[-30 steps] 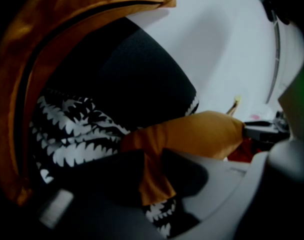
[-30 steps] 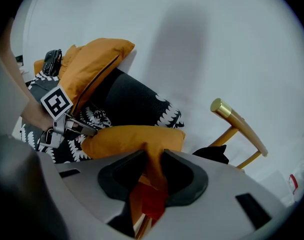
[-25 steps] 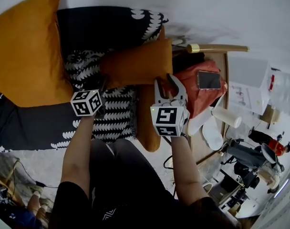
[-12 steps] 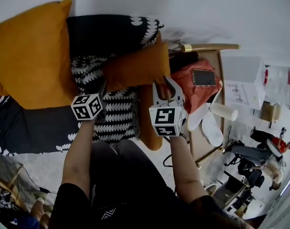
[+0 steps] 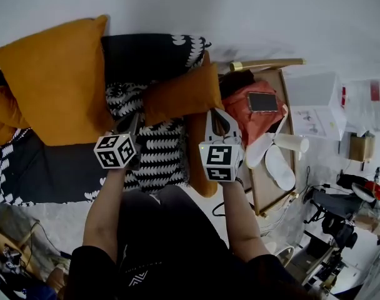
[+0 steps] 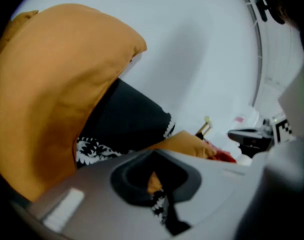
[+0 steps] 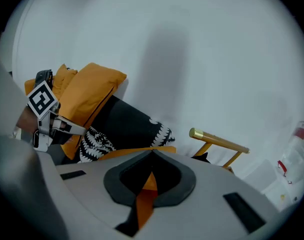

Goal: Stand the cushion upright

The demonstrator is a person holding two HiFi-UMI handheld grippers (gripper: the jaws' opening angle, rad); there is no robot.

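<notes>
- Our left hand-held gripper was closed tight, with a sliver of orange cloth nipped in the slit between its jaws. Black-and-white print showed just under it, and we could not tell whether that was caught too or only lay behind.
- Our right hand-held gripper was likewise closed, pinching a fold of the same orange cloth.
- Both pinches sat on the lower edge of the orange cushion, the left one near its lower left corner and the right one near its lower right corner.
- The cushion lay long-side across, tilted up to the right. It overlapped the top of the patterned cushion and leaned back on the black cushion by the wall. It sat between the big orange cushion and the counter that carried the phone.
- We judged it light and soft, with plump filling, a loose cover and no stiffness to keep a shape by itself.
- Held by the cover alone, we expected the cloth to stretch and the filling to sag away. The seam or the corners, where the cloth is doubled, looked like the best hold.
- The weave looked matte rather than slick, so slipping seemed a small risk, and nothing about it looked fragile.
- To stand upright, we thought it would need the black cushion behind it as a prop.
</notes>
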